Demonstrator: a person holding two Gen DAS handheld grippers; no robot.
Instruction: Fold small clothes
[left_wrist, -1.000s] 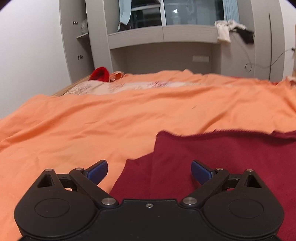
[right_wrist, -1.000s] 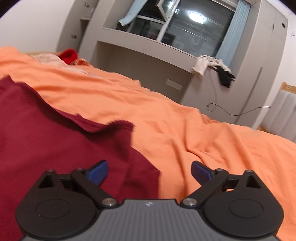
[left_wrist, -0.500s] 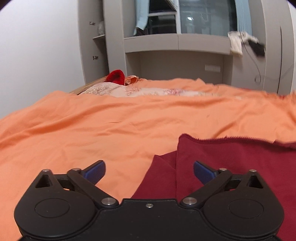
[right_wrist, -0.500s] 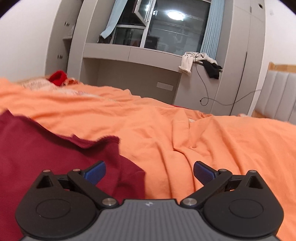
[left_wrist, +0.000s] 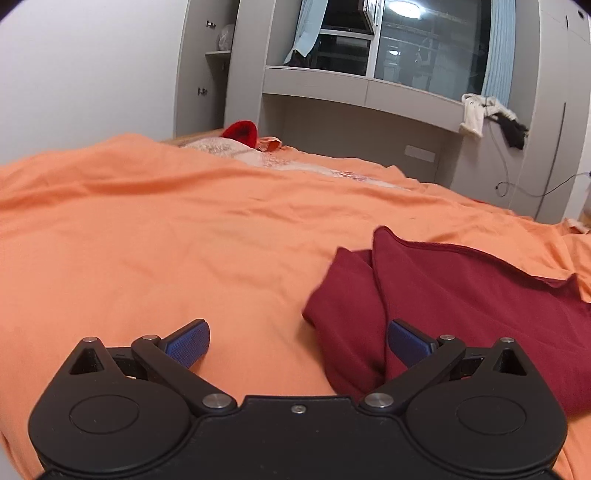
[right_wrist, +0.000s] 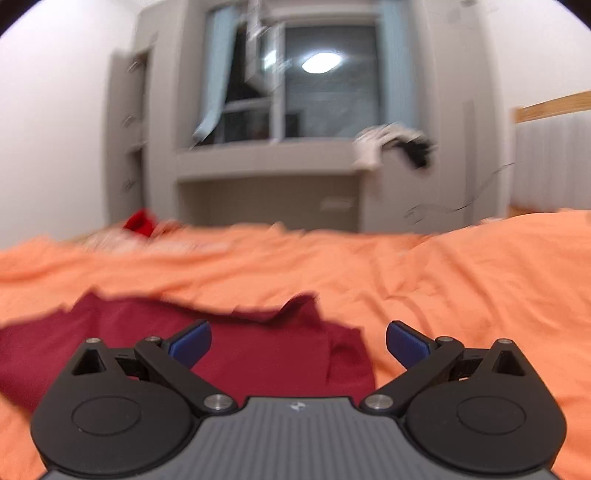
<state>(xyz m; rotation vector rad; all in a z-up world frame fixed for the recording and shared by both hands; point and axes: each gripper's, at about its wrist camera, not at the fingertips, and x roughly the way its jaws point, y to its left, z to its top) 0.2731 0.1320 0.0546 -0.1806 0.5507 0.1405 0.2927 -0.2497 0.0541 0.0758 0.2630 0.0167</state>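
Both tongs, the left tongs (left_wrist: 298, 343) and right tongs (right_wrist: 298, 341), stand spread wide and hold nothing. The orange-covered bed (left_wrist: 184, 240) carries the dark red garment (left_wrist: 461, 295), partly folded near its front edge. The step looks like a pause between folds; next, each side likely needs to close on a garment corner (right_wrist: 306, 302).

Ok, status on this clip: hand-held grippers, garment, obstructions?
Left hand-held gripper open, empty. Right hand-held gripper open, empty. Dark red garment lying partly folded on orange bedspread. Nothing in the way.
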